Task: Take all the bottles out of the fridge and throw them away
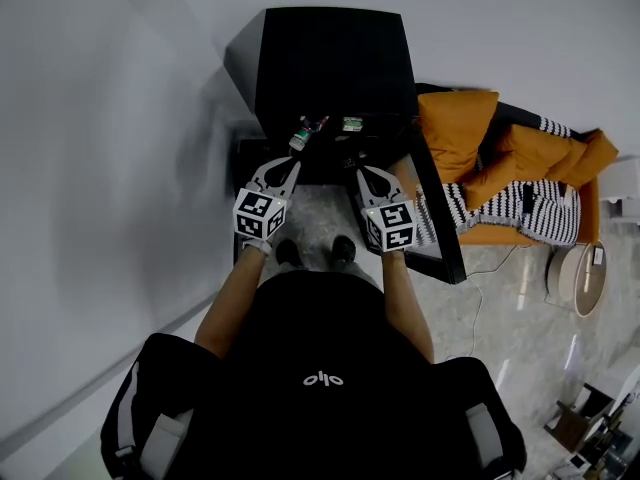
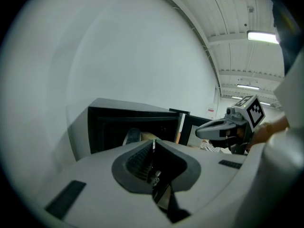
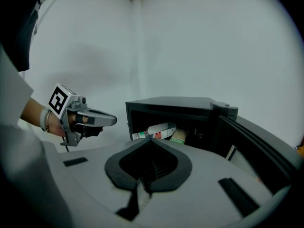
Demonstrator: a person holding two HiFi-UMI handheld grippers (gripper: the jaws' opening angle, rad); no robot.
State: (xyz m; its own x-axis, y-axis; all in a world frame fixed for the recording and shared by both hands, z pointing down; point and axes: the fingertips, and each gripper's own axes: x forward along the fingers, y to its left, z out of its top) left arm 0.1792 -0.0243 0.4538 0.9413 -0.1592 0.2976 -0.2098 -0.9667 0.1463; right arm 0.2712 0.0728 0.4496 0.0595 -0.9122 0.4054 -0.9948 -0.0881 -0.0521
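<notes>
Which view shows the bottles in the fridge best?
The right gripper view: the bottles lie plainly visible inside the open fridge. The head view shows them small, from above; the left gripper view gives only a dim glimpse.

The top of the fridge (image 1: 330,63) hides most of the bottles (image 1: 303,131), labels too small to read.

From here the fridge (image 1: 330,58) casing reads as smooth black, faintly glossy. The left hand-held gripper (image 1: 288,168) and right hand-held gripper (image 1: 366,174) look like matt grey plastic. The bottle (image 1: 304,132) seems clear plastic. The floor (image 1: 500,298) is polished, marble-like stone, the cushions (image 1: 455,128) orange cloth, and the striped blanket (image 1: 510,208) knitted.
</notes>
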